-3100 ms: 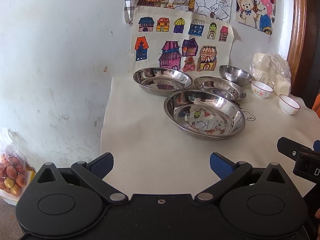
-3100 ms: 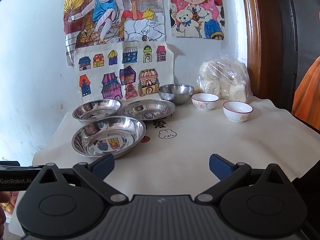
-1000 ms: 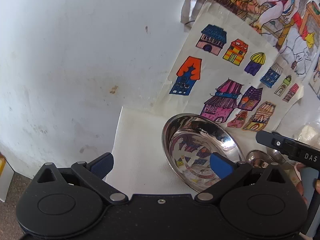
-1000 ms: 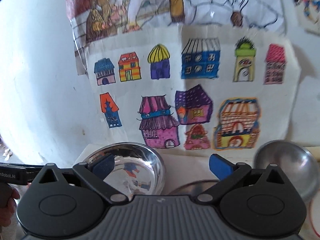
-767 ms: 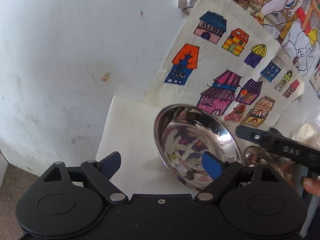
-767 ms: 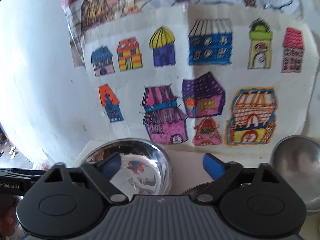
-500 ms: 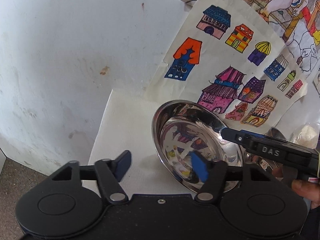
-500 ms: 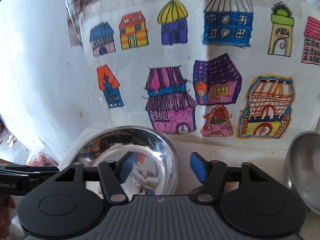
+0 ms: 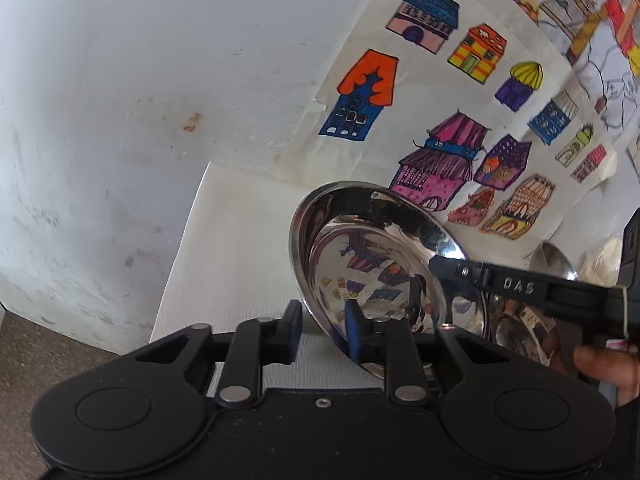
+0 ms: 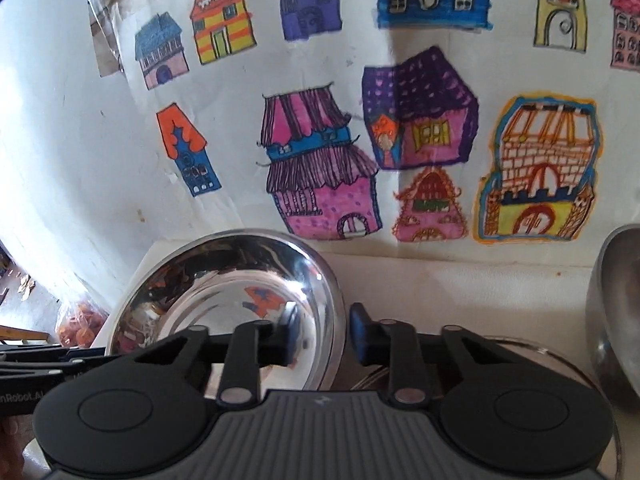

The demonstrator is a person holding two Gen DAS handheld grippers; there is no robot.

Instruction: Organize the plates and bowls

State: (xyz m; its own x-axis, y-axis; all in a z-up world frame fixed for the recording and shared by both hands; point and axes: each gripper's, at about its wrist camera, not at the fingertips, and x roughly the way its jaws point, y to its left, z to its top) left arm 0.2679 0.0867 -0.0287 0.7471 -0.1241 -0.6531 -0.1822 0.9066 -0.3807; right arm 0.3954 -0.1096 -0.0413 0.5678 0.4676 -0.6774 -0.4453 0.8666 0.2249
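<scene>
A shiny steel deep plate (image 9: 372, 256) sits at the back left of the white table, close to the wall. My left gripper (image 9: 323, 330) has closed on its near-left rim, one blue pad outside and one inside. My right gripper (image 10: 320, 336) has closed on the same plate's right rim (image 10: 334, 320); the plate's bowl (image 10: 224, 292) shows to its left. The right gripper's body (image 9: 520, 288) crosses the left wrist view at the plate's right side. Whether the plate is lifted off the table I cannot tell.
A second steel plate (image 10: 532, 356) lies just right of the held one, and a steel bowl (image 10: 616, 304) stands at the far right. The wall with children's house drawings (image 10: 320, 168) is right behind. The table's left edge (image 9: 180, 248) drops to the floor.
Both grippers moved in from the table's front to the back-left plate. Over the last second both sets of fingers closed onto opposite rims of that plate.
</scene>
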